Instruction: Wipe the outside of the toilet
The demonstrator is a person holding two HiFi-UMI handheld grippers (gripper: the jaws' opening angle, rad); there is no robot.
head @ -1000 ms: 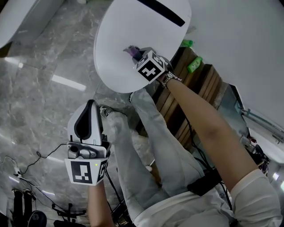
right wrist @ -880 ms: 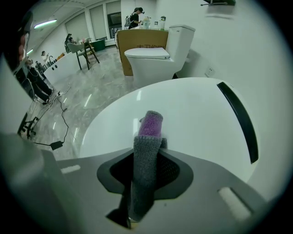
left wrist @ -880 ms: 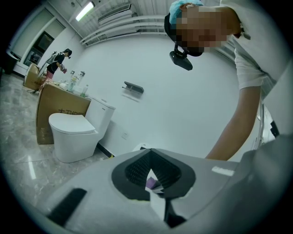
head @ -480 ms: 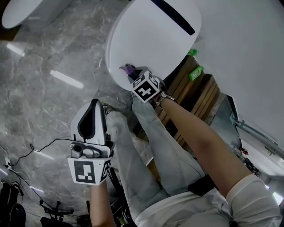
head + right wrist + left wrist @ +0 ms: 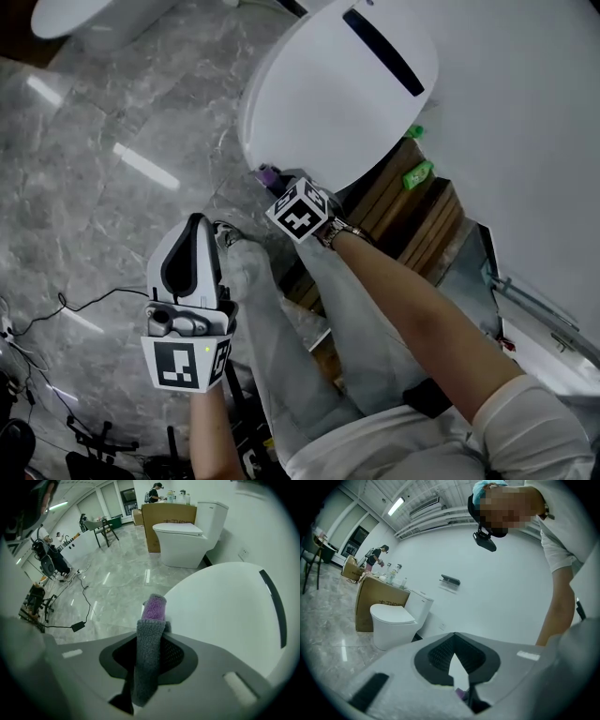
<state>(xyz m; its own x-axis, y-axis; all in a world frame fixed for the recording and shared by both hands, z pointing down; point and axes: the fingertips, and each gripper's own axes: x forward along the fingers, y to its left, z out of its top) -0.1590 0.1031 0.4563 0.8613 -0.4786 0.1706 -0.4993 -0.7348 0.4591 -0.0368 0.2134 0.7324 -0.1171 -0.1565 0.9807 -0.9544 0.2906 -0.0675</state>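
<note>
Head view: my right arm reaches forward, forearm bare, carrying the right gripper (image 5: 275,181) to the front edge of the white toilet (image 5: 328,94), which has its lid down. The left arm is bent low beside the knee, its left gripper (image 5: 192,230) pointing out over the grey marble floor (image 5: 94,141). Left gripper view: jaw tips meet with nothing between them. A second toilet (image 5: 393,620) stands far off. Right gripper view: jaws clamped on a grey-and-purple cloth (image 5: 151,644). Its tip sits at the toilet's rim, possibly touching; I cannot tell for sure.
</note>
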